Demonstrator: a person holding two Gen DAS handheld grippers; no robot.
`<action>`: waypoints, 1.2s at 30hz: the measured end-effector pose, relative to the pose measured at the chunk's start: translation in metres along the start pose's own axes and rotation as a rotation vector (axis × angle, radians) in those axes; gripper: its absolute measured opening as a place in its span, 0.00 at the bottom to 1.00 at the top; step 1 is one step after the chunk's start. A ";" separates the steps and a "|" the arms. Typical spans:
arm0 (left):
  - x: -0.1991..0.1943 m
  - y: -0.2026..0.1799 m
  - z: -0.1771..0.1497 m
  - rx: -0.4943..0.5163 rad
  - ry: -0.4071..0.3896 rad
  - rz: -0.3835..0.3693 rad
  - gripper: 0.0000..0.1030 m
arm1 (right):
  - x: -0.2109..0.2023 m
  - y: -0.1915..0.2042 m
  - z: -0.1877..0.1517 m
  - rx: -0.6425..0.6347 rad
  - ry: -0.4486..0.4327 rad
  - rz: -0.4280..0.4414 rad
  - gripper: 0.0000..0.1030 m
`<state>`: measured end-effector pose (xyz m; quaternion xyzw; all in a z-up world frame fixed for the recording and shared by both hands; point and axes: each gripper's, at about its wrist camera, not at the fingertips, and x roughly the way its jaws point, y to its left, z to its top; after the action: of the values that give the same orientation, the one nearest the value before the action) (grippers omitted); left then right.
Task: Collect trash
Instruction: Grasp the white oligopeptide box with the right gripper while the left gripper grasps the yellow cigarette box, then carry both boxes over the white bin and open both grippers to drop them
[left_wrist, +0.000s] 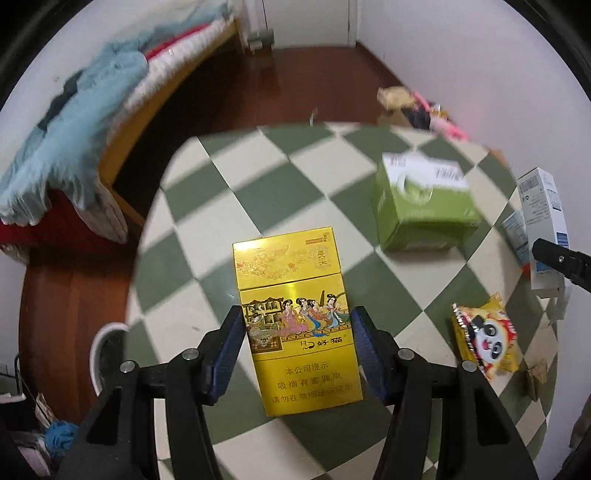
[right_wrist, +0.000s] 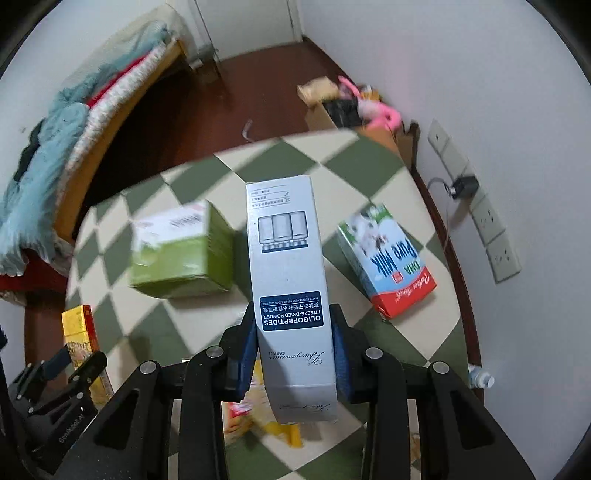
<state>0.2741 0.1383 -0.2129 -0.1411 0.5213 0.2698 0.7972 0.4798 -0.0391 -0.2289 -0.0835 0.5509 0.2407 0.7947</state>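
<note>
Your left gripper (left_wrist: 297, 339) is clamped on the yellow cigarette pack (left_wrist: 291, 317), blue pads pressed to both long sides; the pack is held above the checkered table (left_wrist: 207, 206), its lower end hidden between the arms; in the right wrist view only its edge (right_wrist: 79, 332) shows at the far left, half covered by the left gripper (right_wrist: 61, 363). Your right gripper (right_wrist: 293, 349) grips the tall grey box (right_wrist: 286, 273) near its bottom end; the box stands upright between the pads and blocks the table behind it; from the left wrist it is cut by the frame edge (left_wrist: 543, 229). The green box (left_wrist: 424, 206) sits on the table, blurred, its print unreadable; the milk carton (right_wrist: 384, 258) lies on its side just right of the grey box. The panda snack wrapper (left_wrist: 484, 339) lies flat near the table's edge. Yellow packaging (right_wrist: 255, 410) under your right gripper is largely hidden; you cannot tell from here what it is. Beyond the table, the bed (left_wrist: 74, 147) and a floor pile (right_wrist: 343, 103) by the wall are too smeared to itemise.
</note>
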 end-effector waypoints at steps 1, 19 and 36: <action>-0.010 0.003 0.001 -0.002 -0.023 0.001 0.53 | -0.009 0.005 -0.001 -0.005 -0.015 0.017 0.36; -0.143 0.219 -0.061 -0.152 -0.224 0.070 0.53 | -0.091 0.238 -0.109 -0.225 -0.010 0.429 0.36; 0.044 0.408 -0.161 -0.502 0.185 -0.039 0.54 | 0.108 0.481 -0.243 -0.449 0.411 0.345 0.36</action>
<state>-0.0697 0.4015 -0.2970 -0.3686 0.5060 0.3611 0.6912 0.0788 0.3138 -0.3565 -0.2085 0.6387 0.4650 0.5765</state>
